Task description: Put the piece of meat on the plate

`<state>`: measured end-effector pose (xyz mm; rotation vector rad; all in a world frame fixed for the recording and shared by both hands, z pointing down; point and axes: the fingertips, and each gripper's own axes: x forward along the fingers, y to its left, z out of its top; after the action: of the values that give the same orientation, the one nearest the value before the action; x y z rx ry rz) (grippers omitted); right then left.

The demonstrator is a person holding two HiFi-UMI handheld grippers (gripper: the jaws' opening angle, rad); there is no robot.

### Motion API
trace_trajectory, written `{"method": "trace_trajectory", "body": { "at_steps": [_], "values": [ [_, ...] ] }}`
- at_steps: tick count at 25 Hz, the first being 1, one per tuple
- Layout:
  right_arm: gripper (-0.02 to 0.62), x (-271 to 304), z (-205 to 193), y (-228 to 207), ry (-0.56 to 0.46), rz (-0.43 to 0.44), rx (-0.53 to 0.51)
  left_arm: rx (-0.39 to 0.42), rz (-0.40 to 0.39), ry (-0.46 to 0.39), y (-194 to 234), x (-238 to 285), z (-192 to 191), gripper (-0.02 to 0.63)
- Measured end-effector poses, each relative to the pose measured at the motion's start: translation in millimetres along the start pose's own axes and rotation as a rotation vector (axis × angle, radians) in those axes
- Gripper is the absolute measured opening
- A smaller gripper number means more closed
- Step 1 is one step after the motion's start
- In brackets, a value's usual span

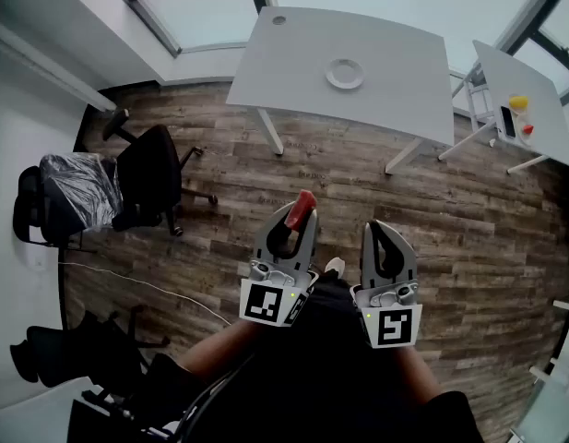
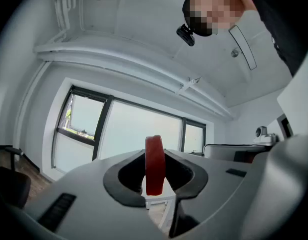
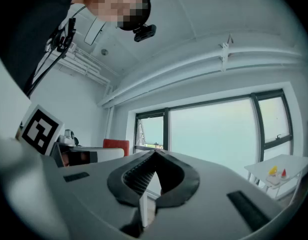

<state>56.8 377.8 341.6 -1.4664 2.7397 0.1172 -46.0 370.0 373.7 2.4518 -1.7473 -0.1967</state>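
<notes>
The left gripper [image 1: 296,218] pinches the piece of meat [image 2: 154,165], only its tip showing in the head view. The right gripper [image 3: 153,156] has its jaws pressed together, empty.

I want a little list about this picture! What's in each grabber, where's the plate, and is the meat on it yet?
Left gripper: shut on the piece of meat, which is red and stands on edge between the jaws
Right gripper: shut, with nothing in it
Plate: white, bare, on the grey table across the wooden floor
Meat on plate: not yet
</notes>
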Motion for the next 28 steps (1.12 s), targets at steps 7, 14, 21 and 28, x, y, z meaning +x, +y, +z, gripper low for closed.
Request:
{"method": "trace_trajectory", "body": {
  "at_steps": [7, 14, 21, 28],
  "values": [
    [0.005, -8.2, -7.1, -18.3, 0.019, -0.019, 0.02, 0.005, 0.051, -0.02, 7.3, 4.3, 4.5, 0.095],
    [0.005, -27.3, -22.4, -44.6, 0.054, -0.029, 0.068, 0.022, 0.07, 0.022, -10.4, 5.8, -13.2, 0.095],
    [0.005, -31.5, -17.7, -66.7, 0.022, -0.086, 0.023, 0.037, 0.042, 0.038, -22.0, 22.7, -13.8, 0.096],
    [0.005, -10.4, -21.5, -78.4, 0.017, -0.091, 0.011, 0.023, 0.008, 0.032, -17.2, 57.3, -17.6, 0.095]
  ]
}}
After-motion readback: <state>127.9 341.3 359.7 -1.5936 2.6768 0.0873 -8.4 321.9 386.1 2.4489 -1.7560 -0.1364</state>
